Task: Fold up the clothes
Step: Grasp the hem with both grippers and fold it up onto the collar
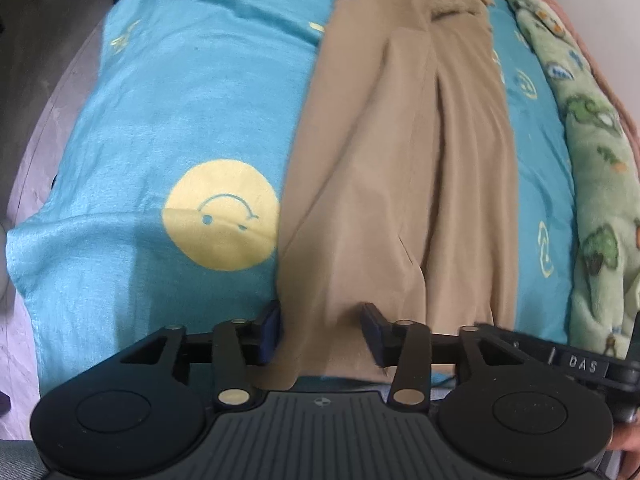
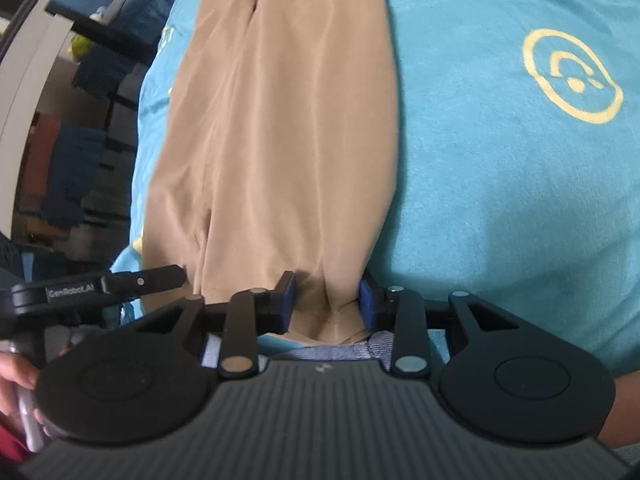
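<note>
Tan trousers (image 1: 400,168) lie lengthwise on a turquoise sheet (image 1: 180,100) printed with yellow smiley faces. Their near end sits between the fingers of my left gripper (image 1: 322,332). The cloth there lies flat, the jaws stand apart and the pads do not pinch it. In the right wrist view the same trousers (image 2: 280,120) run away from the camera. My right gripper (image 2: 327,304) has their near edge bunched into creases between its blue pads (image 2: 288,300) and is shut on it. The two grippers stand side by side at the same end.
A green patterned fleece blanket (image 1: 596,184) lies along the right side of the sheet. Shelves with dark clothes (image 2: 72,152) stand beyond the bed's left edge. A hand (image 2: 16,372) grips the other tool's handle at the lower left. Bare sheet (image 2: 520,200) spreads to the right.
</note>
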`<action>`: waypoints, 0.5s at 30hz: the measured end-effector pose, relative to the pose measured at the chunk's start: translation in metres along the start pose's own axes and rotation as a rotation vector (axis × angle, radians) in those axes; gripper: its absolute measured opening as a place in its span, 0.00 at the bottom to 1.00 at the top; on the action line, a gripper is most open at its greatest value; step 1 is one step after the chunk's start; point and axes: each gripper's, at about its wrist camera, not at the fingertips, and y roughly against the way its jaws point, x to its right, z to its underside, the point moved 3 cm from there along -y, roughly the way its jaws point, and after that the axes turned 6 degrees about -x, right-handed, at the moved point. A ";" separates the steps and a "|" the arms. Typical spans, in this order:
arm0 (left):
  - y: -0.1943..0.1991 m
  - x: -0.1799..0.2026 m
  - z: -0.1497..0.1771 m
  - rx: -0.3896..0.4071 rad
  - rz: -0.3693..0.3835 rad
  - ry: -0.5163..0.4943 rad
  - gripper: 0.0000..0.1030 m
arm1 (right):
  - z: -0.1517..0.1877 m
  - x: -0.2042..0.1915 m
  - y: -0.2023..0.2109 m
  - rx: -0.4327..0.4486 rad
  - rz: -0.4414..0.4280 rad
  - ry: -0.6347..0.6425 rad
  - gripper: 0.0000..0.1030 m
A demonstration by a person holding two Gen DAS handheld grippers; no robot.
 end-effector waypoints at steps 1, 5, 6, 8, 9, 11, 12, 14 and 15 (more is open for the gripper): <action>0.000 0.003 0.001 -0.008 -0.001 -0.018 0.51 | 0.002 -0.002 0.000 -0.004 0.000 0.010 0.39; 0.007 0.010 0.003 0.015 -0.030 -0.061 0.18 | 0.006 -0.011 0.001 -0.015 0.028 0.090 0.42; 0.008 0.010 0.003 0.018 -0.027 -0.058 0.11 | 0.008 -0.014 0.003 -0.008 0.041 0.106 0.39; 0.013 0.009 0.001 0.034 -0.018 -0.052 0.05 | 0.011 -0.020 0.006 0.007 0.066 0.137 0.19; 0.018 0.009 0.000 0.055 -0.020 -0.043 0.05 | 0.012 -0.023 0.008 0.015 0.079 0.152 0.16; 0.033 0.008 -0.001 0.117 0.012 -0.016 0.04 | 0.014 -0.025 0.018 0.046 0.073 0.156 0.14; 0.044 0.006 -0.001 0.159 0.051 0.006 0.04 | 0.014 -0.023 0.028 0.073 0.039 0.131 0.14; 0.069 0.005 0.001 0.253 0.161 0.059 0.04 | 0.016 -0.019 0.054 0.130 -0.017 0.108 0.13; 0.080 0.009 0.004 0.288 0.204 0.081 0.04 | 0.016 -0.023 0.067 0.162 -0.025 0.126 0.13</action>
